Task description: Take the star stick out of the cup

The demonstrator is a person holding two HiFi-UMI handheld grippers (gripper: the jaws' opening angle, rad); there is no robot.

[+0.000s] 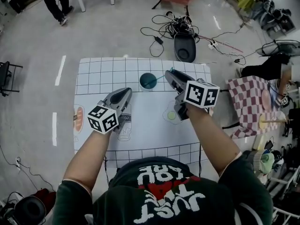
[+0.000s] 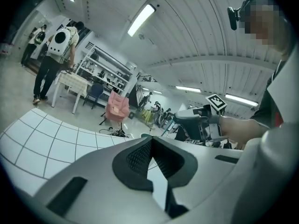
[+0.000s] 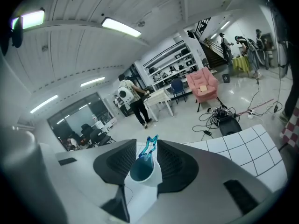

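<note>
Squarely between the pads of the released right tongs rises the blue-green head of the star stick. The dark pads stand apart on either side of it, and whether one of them touches it cannot be told. The stick leans out of a teal cup with its lower end inside. The cup stands upright on the white surface, near the far edge and just ahead of the right tongs.

The left tongs are clenched, tips together, with nothing between them. They hang over the surface nearer the person, to the left of the cup and apart from it.

Each tool carries a cube with black-and-white square markers, the left cube and the right cube. A bare forearm runs back from each to a dark printed shirt.

Grid lines border the surface and printed drawings fill its middle. A small green disc lies on a printed circle just beside the right tool.

Beyond the far edge, a tangle of black cables sprawls over the grey floor. A pink armchair stands further back. To the right is a table under a red-and-white checked cloth. At the far left a person stands beside a white table.
</note>
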